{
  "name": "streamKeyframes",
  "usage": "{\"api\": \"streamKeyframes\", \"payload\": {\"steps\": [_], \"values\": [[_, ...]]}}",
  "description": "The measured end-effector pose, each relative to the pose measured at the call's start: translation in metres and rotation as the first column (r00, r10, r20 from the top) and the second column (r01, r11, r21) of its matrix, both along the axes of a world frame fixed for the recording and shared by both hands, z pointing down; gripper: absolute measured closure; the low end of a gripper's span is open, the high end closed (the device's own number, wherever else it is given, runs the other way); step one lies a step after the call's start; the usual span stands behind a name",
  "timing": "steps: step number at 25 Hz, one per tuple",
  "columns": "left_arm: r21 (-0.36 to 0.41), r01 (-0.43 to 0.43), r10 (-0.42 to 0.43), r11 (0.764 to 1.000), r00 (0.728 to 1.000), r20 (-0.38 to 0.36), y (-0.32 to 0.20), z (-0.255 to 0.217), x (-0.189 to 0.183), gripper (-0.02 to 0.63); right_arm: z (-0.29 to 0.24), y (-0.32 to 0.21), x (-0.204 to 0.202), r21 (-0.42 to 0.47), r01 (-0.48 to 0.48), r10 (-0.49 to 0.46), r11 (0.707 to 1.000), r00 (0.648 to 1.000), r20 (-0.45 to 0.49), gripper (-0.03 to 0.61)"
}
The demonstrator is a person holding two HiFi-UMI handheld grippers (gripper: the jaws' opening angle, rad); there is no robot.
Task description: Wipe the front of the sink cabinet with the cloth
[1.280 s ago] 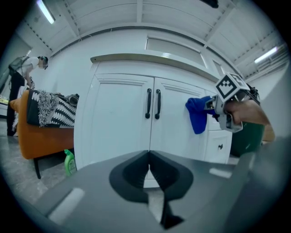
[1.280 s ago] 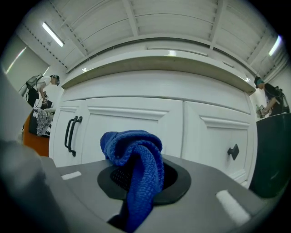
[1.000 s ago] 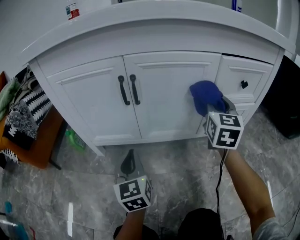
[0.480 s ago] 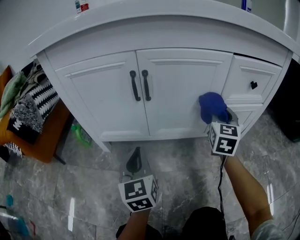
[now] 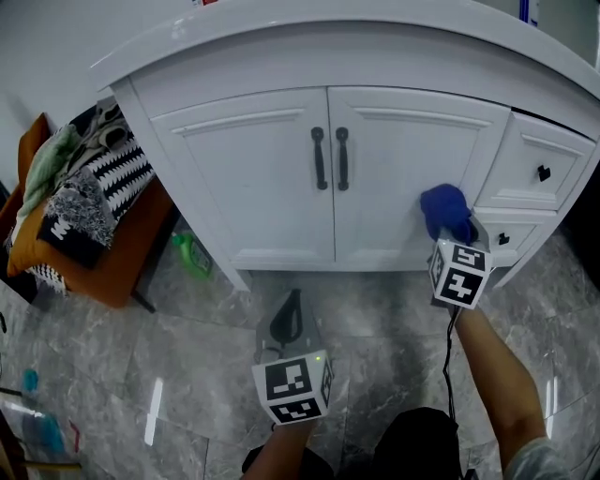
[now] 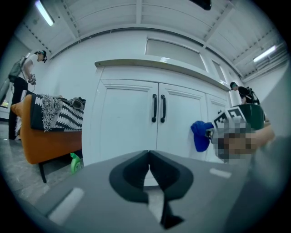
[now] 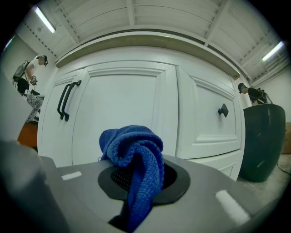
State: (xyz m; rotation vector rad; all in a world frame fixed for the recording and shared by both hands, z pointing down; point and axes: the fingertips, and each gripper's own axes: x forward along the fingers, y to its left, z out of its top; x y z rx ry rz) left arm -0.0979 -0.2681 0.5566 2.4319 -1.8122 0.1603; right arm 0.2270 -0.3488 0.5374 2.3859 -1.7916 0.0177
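Indoors, on a floor (image 5: 141,356) of grey veined stone tiles, an orange seat (image 5: 112,272) at far left carries a heap of black-and-white patterned fabric (image 5: 89,192) and some pale green fabric (image 5: 52,159). A green bottle (image 5: 192,253) lies on the tiles between the seat and the white sink cabinet (image 5: 272,178). The left gripper (image 5: 289,309) hangs low over the floor in front of the cabinet, well apart from it, its jaws pressed together with nothing between them.

The cabinet has a curved white top and two panelled doors, with a pair of upright black handles (image 5: 330,157) side by side at the centre seam. Drawers (image 5: 525,159) with small black knobs sit at its right. The blue cloth (image 5: 444,208) is bunched at the lower right corner of the right-hand door, just beside the drawers, clamped in the jaws of the right gripper (image 5: 457,236). It appears to touch the door, though the contact itself is hard to confirm from these angles. In the right gripper view, a fold of the cloth droops down between the jaws.

A dark bin (image 7: 261,141) stands to the right of the cabinet. Overhead, a ribbed white ceiling (image 6: 113,13) carries strip lights (image 6: 44,12).
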Motion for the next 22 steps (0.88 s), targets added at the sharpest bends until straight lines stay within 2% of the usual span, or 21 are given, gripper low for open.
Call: {"api": "streamKeyframes", "payload": {"steps": [9,22], "values": [[-0.011,0.038,-0.038,0.999,0.999,-0.004,0.001,0.002,-0.027,0.603,-0.001,-0.016,-0.047,0.000,0.069,-0.069,0.998,0.997,0.033,0.515],[-0.003,0.050,-0.051,0.999,0.998,-0.031,0.008,-0.005,-0.048,0.603,-0.004,-0.036,-0.125,-0.028,0.166,-0.166,0.986,0.986,-0.007,0.517]]}}
